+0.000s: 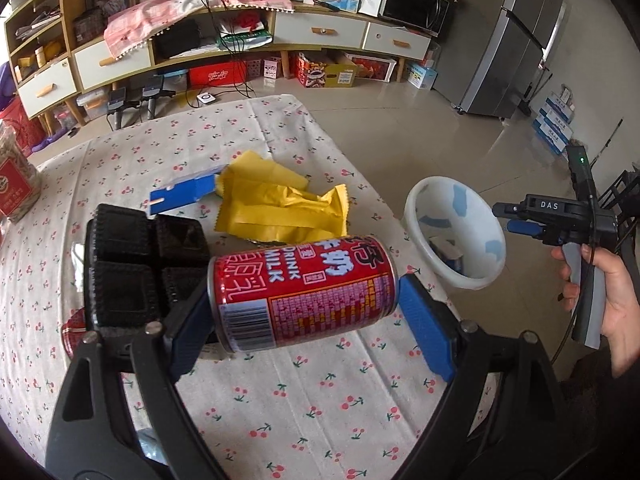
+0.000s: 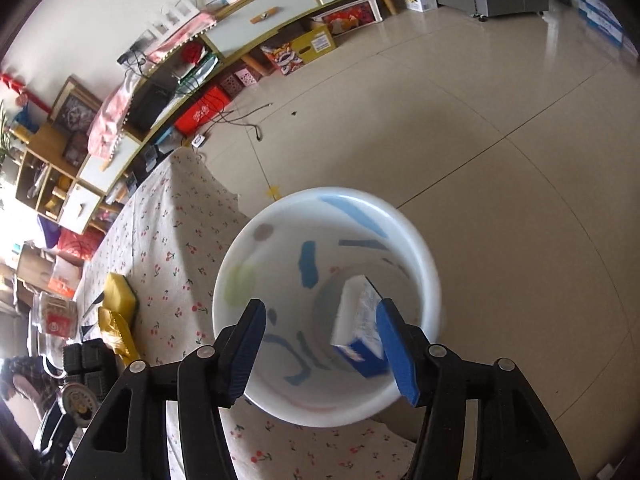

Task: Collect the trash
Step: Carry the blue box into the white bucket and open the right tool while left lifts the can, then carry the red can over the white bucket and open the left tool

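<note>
My left gripper (image 1: 308, 312) is shut on a red milk-drink can (image 1: 300, 292), held sideways by its two ends just above the cherry-print tablecloth (image 1: 304, 404). A yellow wrapper (image 1: 276, 204), a blue carton piece (image 1: 184, 196) and a black plastic tray (image 1: 136, 264) lie on the table behind it. My right gripper (image 2: 324, 344) is open and empty, right over the white bin (image 2: 240, 264) beside the table. A blue and white carton (image 2: 360, 328) lies inside the bin. The right gripper (image 1: 516, 216) and the bin (image 1: 416, 216) also show in the left wrist view.
A glass jar with a red label (image 1: 16, 176) stands at the table's left edge. A long cabinet (image 1: 320, 32) with boxes beneath lines the far wall. A grey fridge (image 1: 516, 36) stands at the right. Tiled floor (image 2: 500, 160) surrounds the bin.
</note>
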